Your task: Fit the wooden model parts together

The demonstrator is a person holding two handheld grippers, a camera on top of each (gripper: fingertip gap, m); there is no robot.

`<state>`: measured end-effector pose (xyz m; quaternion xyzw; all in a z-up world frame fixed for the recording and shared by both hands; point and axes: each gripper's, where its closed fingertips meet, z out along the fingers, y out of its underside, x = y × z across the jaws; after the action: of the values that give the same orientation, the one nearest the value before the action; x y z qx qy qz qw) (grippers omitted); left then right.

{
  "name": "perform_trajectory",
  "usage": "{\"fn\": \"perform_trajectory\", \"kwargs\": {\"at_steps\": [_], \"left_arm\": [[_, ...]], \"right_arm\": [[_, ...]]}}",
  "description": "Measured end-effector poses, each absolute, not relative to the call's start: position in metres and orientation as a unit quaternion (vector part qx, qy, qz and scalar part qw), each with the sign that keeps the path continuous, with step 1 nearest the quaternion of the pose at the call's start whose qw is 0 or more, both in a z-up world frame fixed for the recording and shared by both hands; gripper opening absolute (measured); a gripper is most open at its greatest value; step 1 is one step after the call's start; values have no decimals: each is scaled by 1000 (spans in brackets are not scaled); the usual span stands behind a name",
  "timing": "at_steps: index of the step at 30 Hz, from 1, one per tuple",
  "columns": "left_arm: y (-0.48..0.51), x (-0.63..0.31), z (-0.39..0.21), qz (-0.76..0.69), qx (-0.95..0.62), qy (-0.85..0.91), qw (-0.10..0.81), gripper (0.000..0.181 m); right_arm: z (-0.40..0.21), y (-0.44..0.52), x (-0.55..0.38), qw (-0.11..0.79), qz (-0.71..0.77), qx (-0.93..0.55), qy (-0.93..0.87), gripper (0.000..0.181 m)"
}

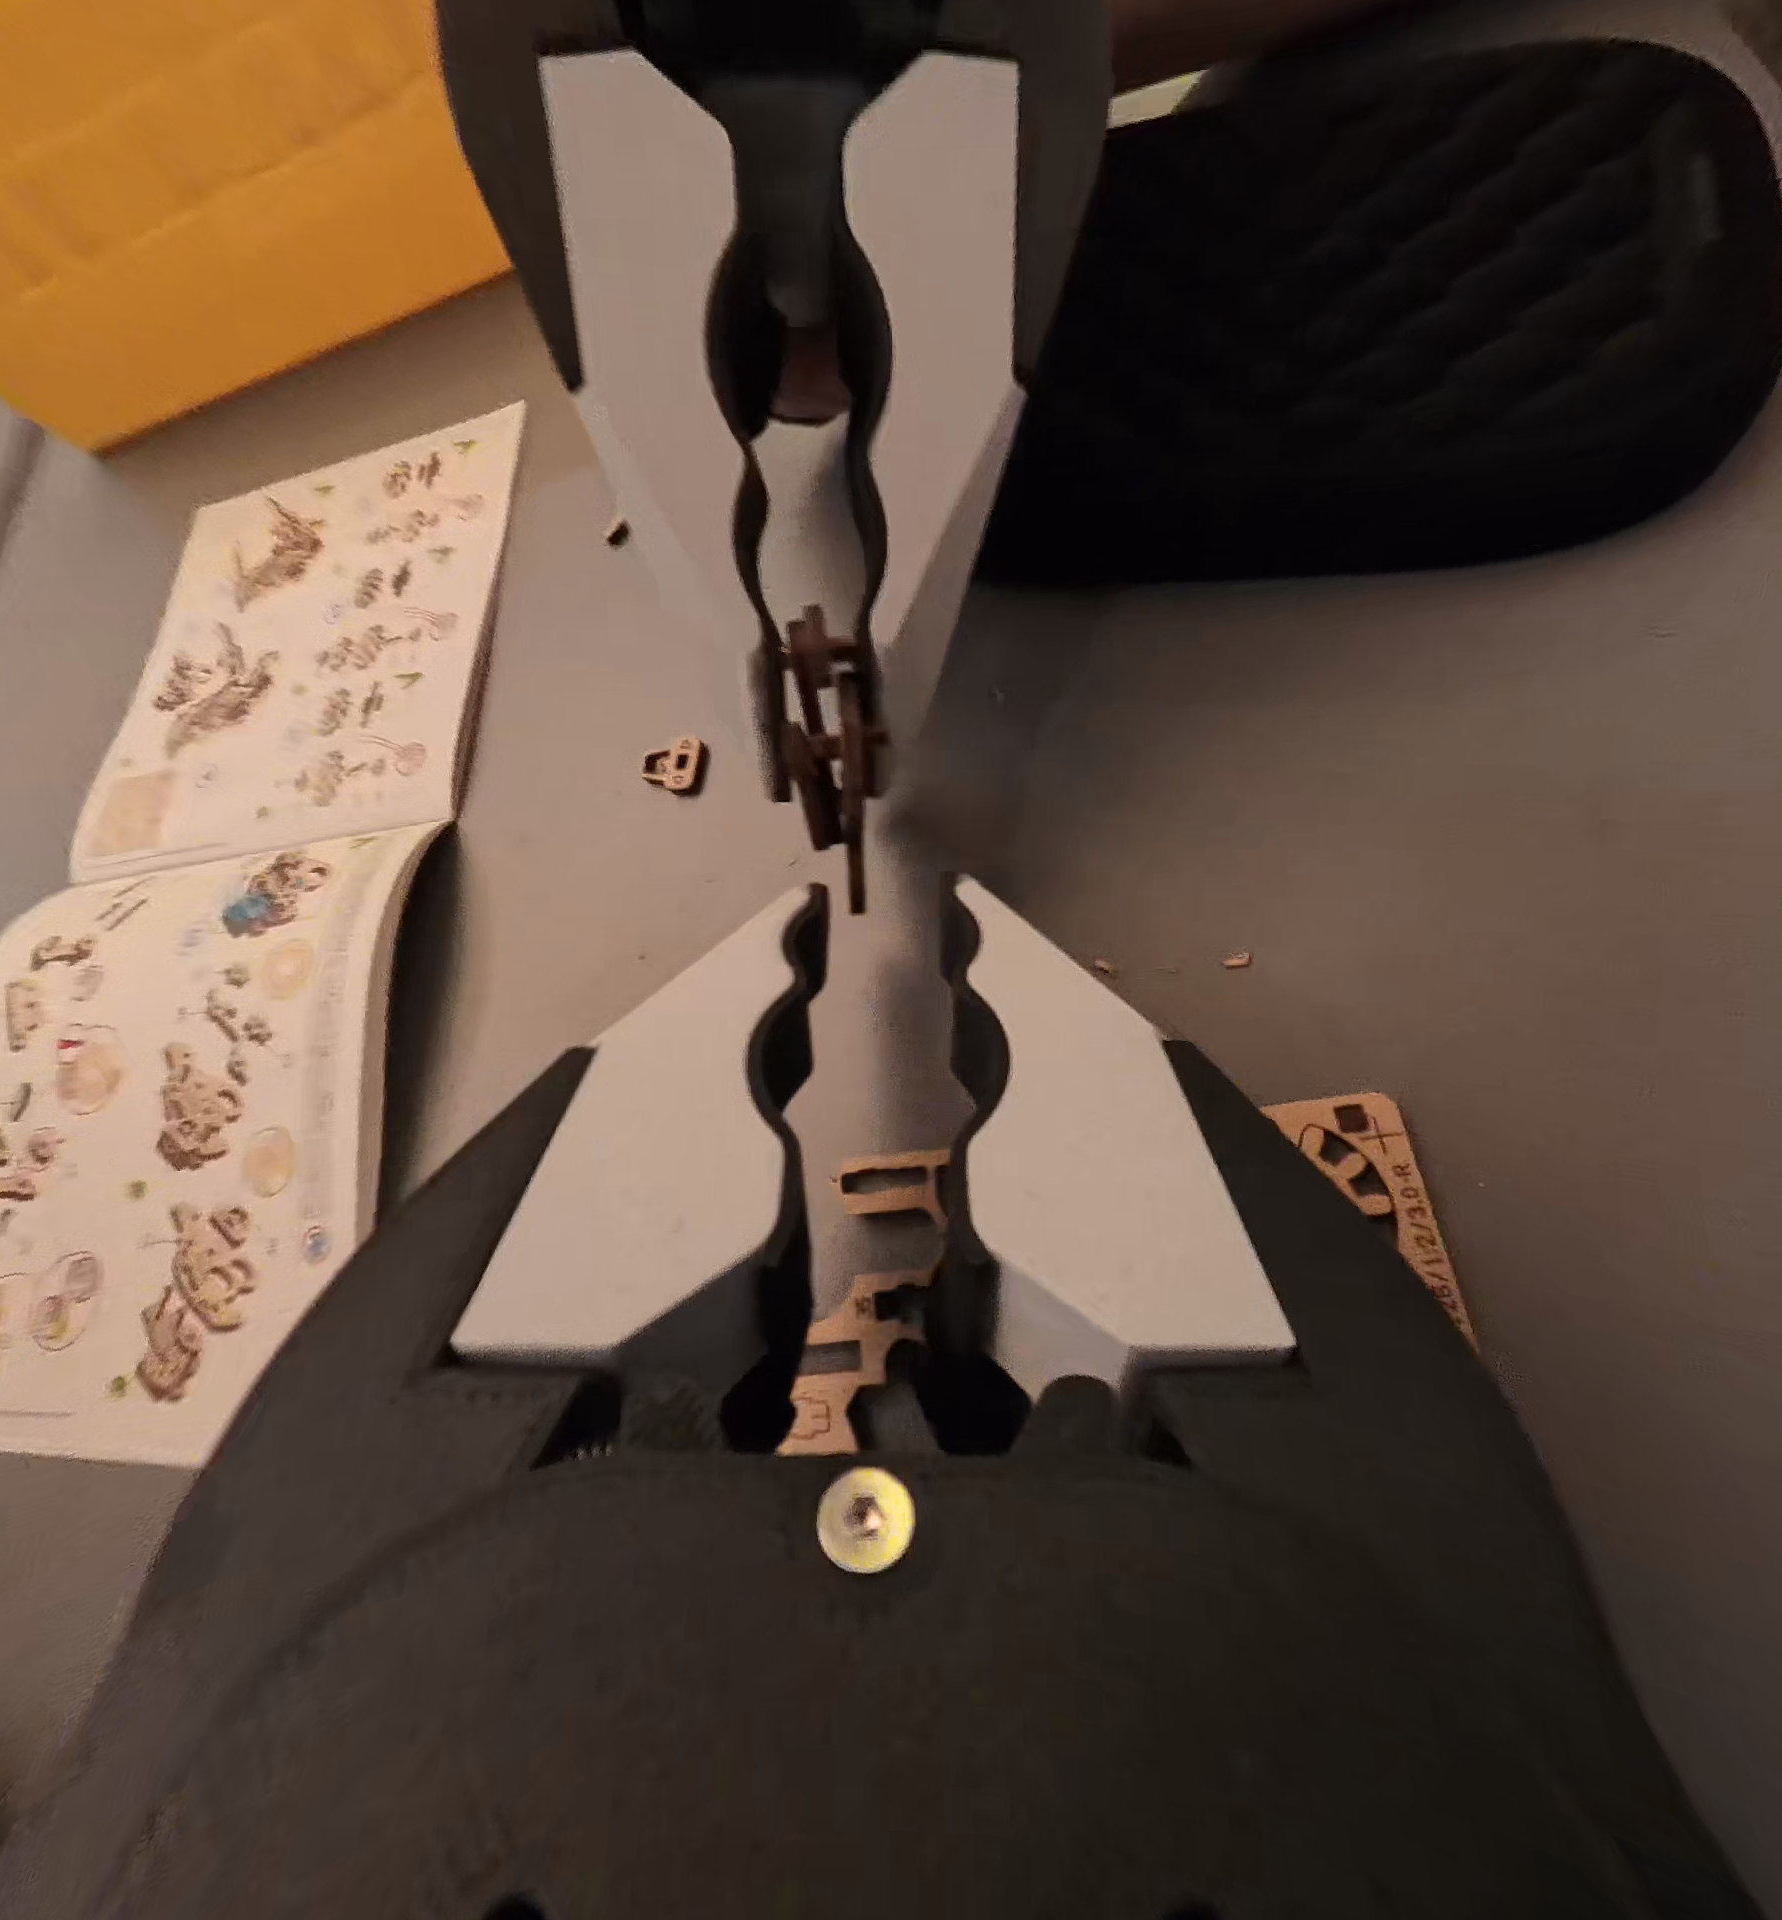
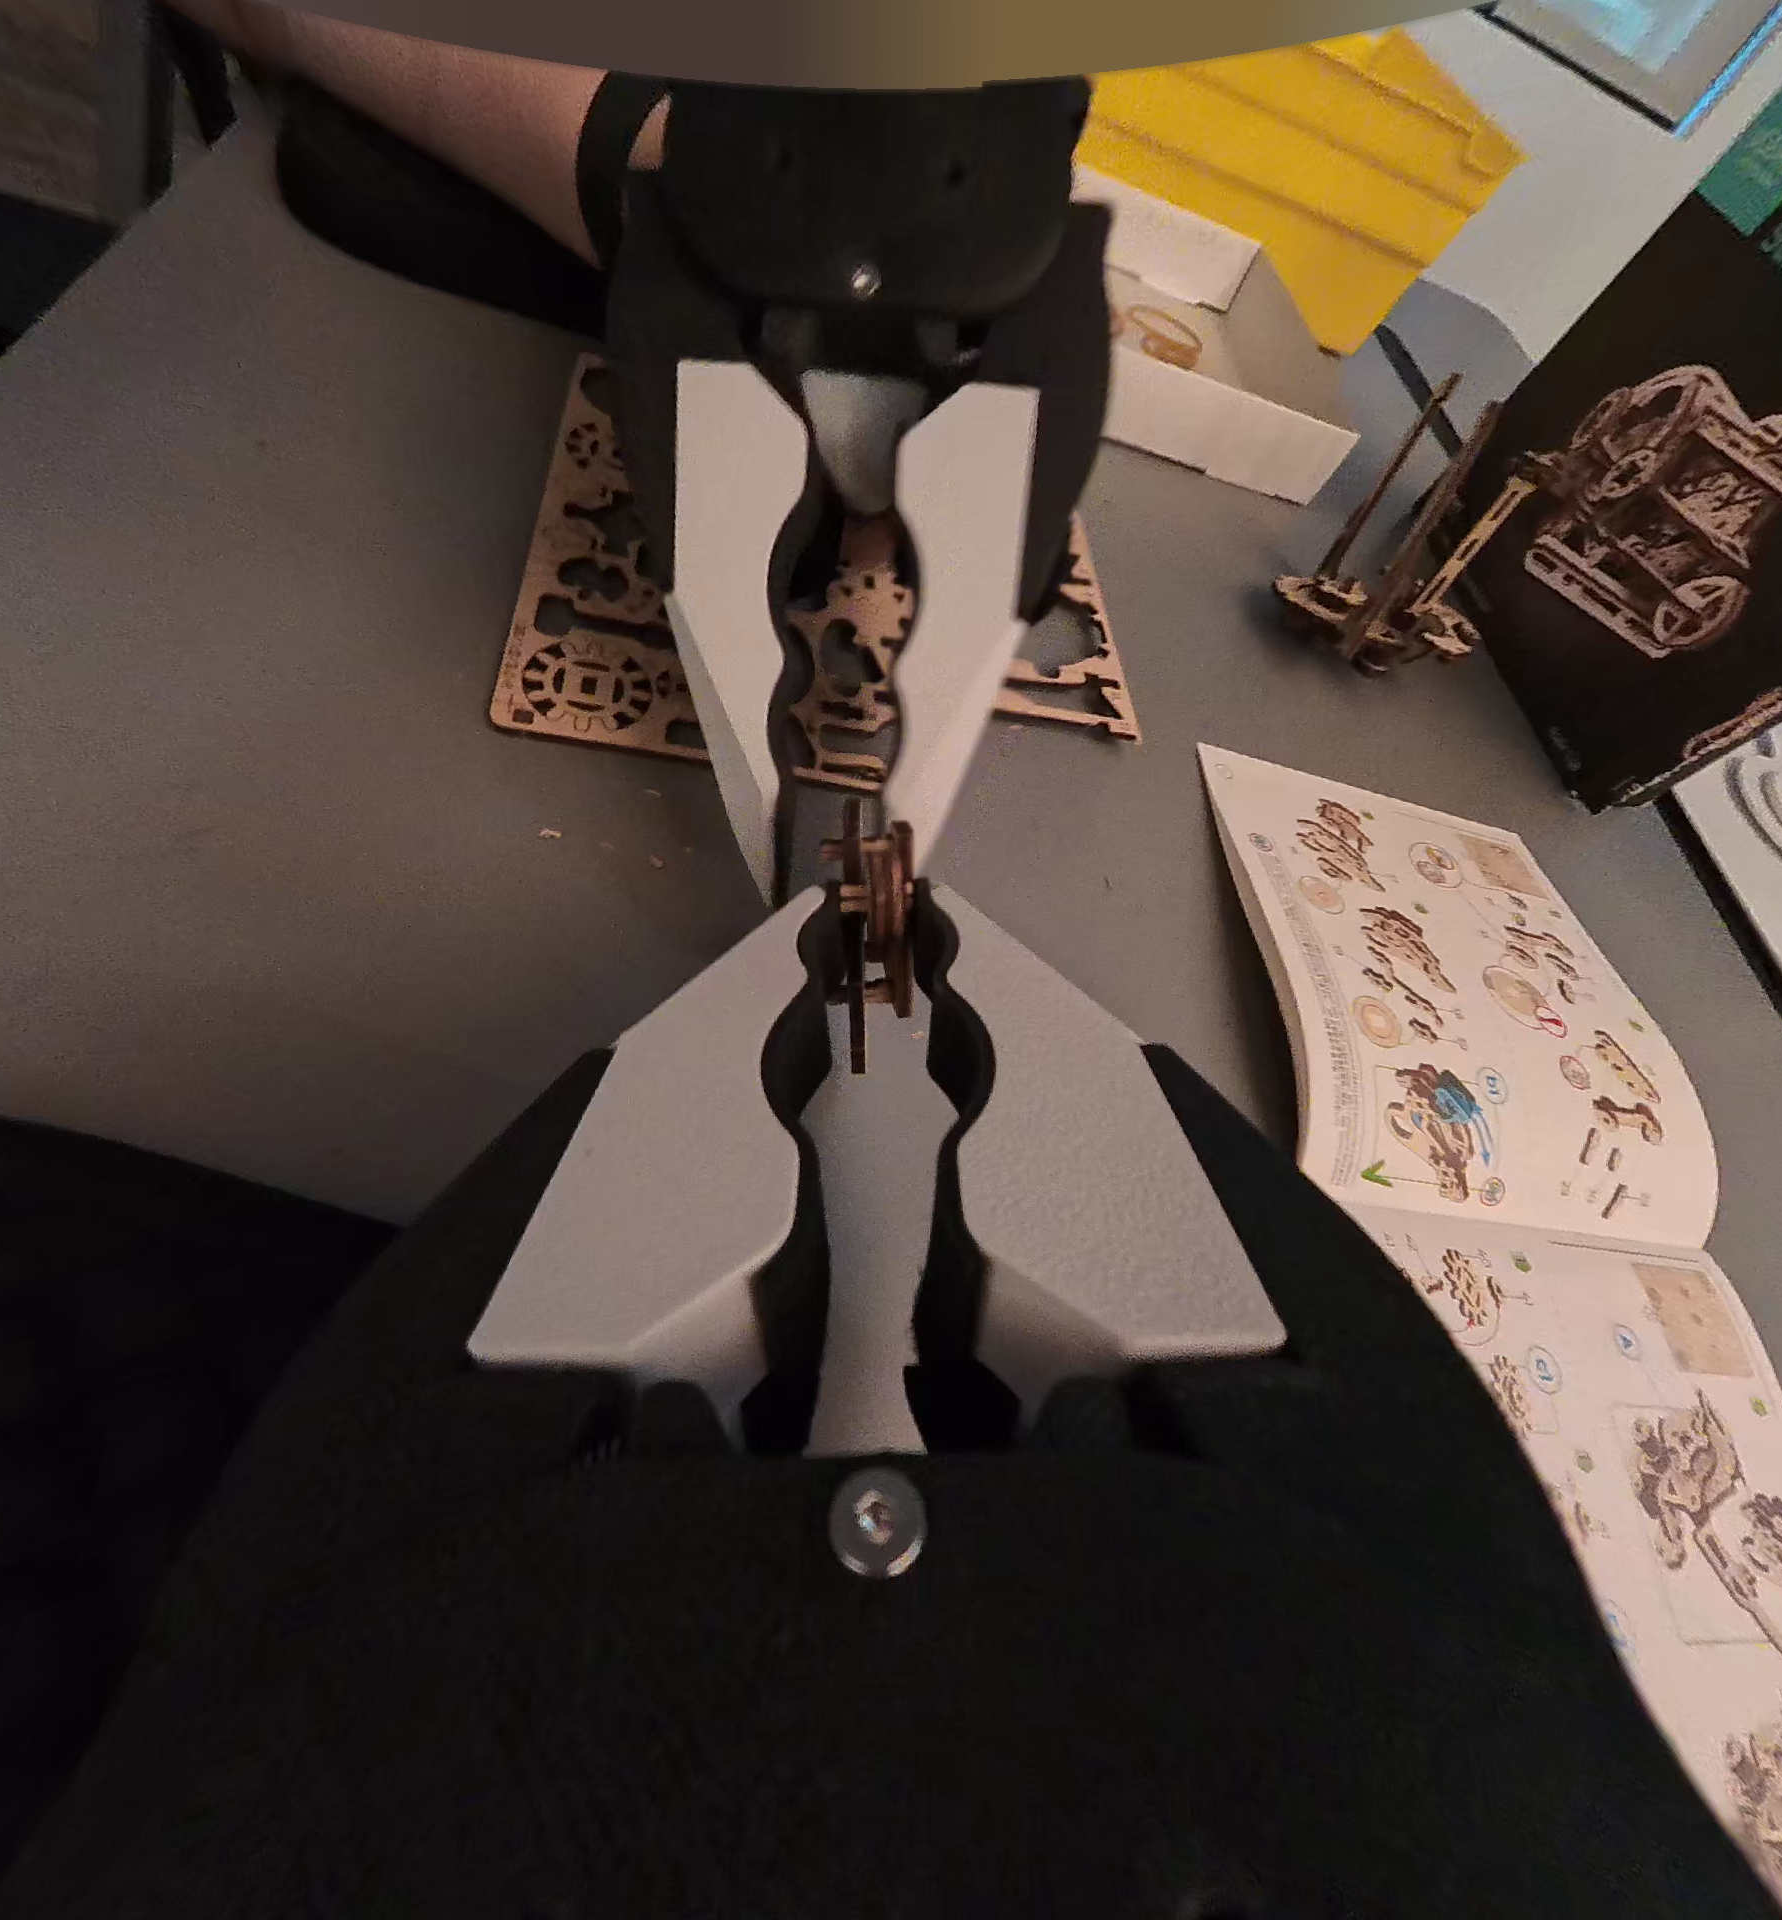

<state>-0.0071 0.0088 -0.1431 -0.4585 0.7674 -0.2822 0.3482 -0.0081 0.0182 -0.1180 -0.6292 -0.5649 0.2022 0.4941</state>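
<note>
each tool [image 1: 882, 904] [image 2: 871, 914] has a matte black body, pale grey wedge fingers with wavy black pads, one silver screw.

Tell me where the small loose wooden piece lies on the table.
In the left wrist view, the loose wooden piece lies left of the held wooden assembly, between it and the open instruction booklet.

The two grippers face each other tip to tip, the right gripper [image 2: 871, 935] with jaws clamped, the left gripper [image 1: 882, 904] with jaws parted.
</note>
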Motion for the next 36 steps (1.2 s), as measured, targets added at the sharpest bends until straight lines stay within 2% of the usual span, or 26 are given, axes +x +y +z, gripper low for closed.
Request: {"fn": "perform_trajectory", "kwargs": {"at_steps": [2, 5, 8, 10, 13, 16, 18, 22, 27, 36], "left_arm": [[13, -3, -138, -278, -454, 760, 374, 1], [18, -2, -137, -273, -463, 754, 377, 1], [28, -4, -133, -240, -460, 758, 396, 1], [33, -8, -134, -209, -452, 769, 400, 2], [36, -13, -144, -141, -426, 802, 394, 1], [36, -11, -147, -84, -393, 823, 401, 1], [35, -9, -146, -59, -381, 832, 399, 1], [34, -6, -146, -37, -377, 840, 388, 1], [32, -5, -145, -4, -375, 846, 379, 1], [33, -8, -143, -5, -381, 844, 376, 1]], "right_arm": [[-116, 18, -8, 497, 214, -629, -559, 10], [-116, 22, -6, 501, 215, -633, -549, 11], [-133, 24, 3, 455, 190, -665, -562, 34], [-128, 20, 4, 446, 183, -666, -569, 39], [-110, 23, 5, 472, 116, -659, -574, 39], [-117, 24, 8, 439, 19, -675, -593, 39], [-123, 16, 1, 413, 5, -679, -608, 37], [-119, 17, -2, 412, -30, -687, -598, 20], [-124, 20, 3, 399, -84, -686, -603, 13], [-128, 19, 2, 396, -108, -663, -626, 13]]}}
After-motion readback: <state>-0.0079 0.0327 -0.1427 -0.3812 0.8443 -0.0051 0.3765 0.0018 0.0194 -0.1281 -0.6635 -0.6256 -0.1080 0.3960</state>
